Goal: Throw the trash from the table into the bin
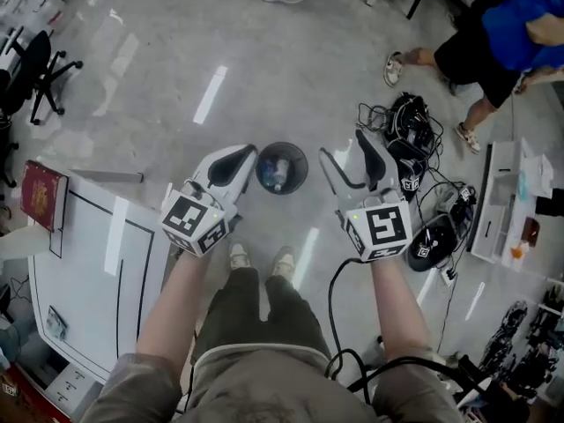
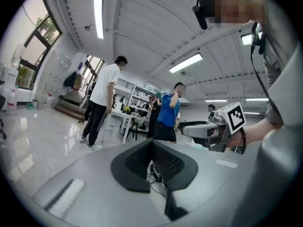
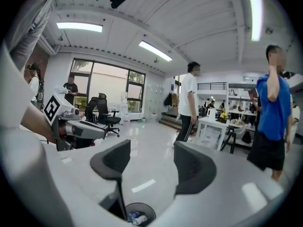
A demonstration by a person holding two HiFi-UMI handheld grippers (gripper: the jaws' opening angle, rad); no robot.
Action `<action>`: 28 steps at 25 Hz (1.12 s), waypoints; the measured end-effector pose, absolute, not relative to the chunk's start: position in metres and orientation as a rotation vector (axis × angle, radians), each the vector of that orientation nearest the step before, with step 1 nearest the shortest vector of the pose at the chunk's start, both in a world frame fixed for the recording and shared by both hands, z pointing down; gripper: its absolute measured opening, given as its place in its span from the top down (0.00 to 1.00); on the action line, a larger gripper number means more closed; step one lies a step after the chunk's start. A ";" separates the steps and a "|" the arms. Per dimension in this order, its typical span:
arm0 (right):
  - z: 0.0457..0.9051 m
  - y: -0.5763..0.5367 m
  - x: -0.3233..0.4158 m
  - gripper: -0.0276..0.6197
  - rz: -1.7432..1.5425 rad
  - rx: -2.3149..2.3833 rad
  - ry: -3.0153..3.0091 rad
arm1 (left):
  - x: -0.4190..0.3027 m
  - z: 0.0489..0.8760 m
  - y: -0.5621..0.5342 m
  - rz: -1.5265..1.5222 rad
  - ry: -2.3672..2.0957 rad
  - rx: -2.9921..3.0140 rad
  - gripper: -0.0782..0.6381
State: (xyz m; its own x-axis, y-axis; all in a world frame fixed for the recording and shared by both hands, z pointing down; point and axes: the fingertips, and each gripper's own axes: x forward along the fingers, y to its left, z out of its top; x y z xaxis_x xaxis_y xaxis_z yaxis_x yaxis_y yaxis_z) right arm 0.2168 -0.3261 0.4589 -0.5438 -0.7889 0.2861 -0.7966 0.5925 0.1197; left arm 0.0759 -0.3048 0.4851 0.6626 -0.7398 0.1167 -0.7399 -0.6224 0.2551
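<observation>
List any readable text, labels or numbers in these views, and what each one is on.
No readable text anywhere.
The cubes on left tool and right tool: square marker patterns only, no words.
Red booklet on table: cover print too small to read.

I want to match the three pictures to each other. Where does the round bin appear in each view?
Head view: the bin is near the picture's centre, seen from above.
Left gripper view: the bin is not in it.
Right gripper view: the bin is at the bottom edge, slightly left of centre.
Shared landmark: the person in the blue shirt, at top right in the head view, near the centre in the left gripper view, at right in the right gripper view.
</observation>
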 end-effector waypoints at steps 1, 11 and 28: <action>0.440 -0.320 0.217 0.51 0.006 1.302 -2.531 | 0.075 0.467 -0.301 -0.011 -1.193 2.624 0.89; 0.305 -0.249 0.245 0.54 -0.183 1.387 -2.607 | 0.080 0.314 -0.250 -0.071 -1.245 2.825 0.89; 0.227 -0.142 0.278 0.95 -0.169 1.518 -2.699 | 0.092 0.222 -0.141 -0.070 -1.228 2.953 0.89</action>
State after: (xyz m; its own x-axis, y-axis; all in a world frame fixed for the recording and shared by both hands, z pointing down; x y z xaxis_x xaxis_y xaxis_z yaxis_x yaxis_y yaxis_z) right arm 0.2785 -0.1417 0.2269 -0.5202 -0.8539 -0.0183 -0.8495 0.5151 0.1144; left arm 0.0925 -0.1412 0.2218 0.7043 -0.7072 -0.0625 -0.7097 -0.7036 -0.0358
